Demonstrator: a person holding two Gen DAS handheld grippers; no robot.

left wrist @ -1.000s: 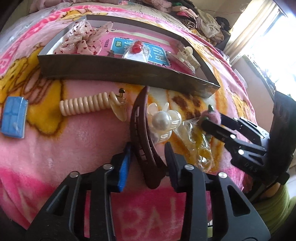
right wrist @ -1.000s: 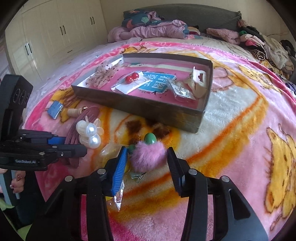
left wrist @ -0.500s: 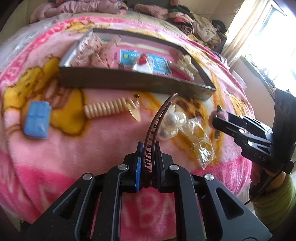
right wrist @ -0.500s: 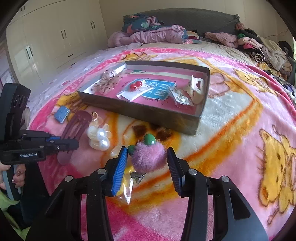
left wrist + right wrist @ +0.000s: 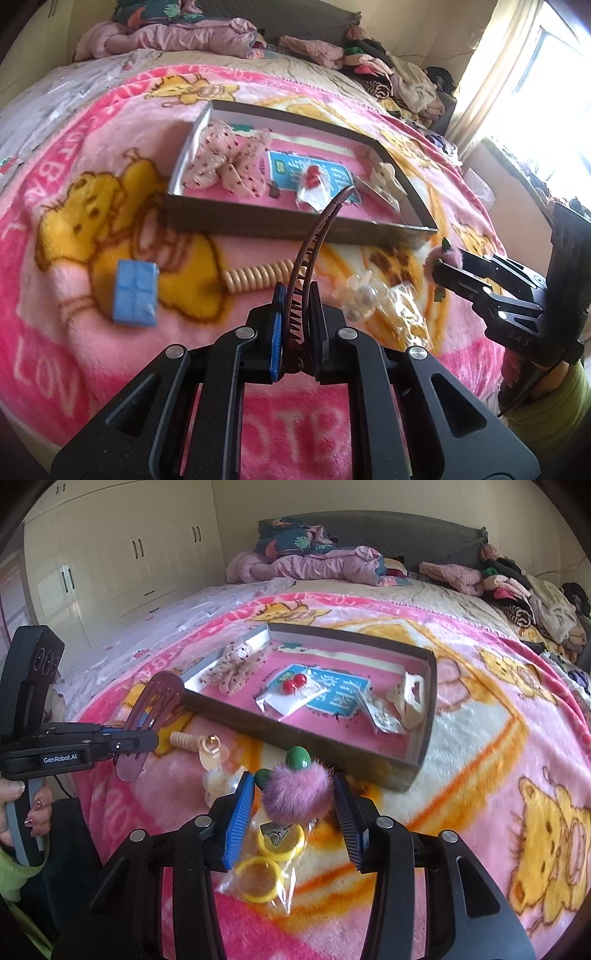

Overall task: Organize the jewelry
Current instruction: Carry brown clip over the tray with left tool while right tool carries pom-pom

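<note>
Brown clip [image 5: 317,254] pinched in left gripper [image 5: 295,325], pompom [image 5: 297,794] seemingly clamped in right gripper [image 5: 295,812]; beads [image 5: 255,278], pearls [image 5: 360,295] remain outside tray [image 5: 280,225].

Fluffy pink pompom clip [image 5: 297,794] – glossy green beads; translucent brown plastic hair clip [image 5: 317,251]; plush fleece blanket [image 5: 480,746].

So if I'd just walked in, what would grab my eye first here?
Probably the two black grippers raised over the loud pink cartoon blanket: the left gripper is clamped on a long brown hair clip, the right gripper on a fluffy pink pompom clip. Behind them lies a shallow box already holding a spotted bow, red earrings and a cream claw clip.
</note>
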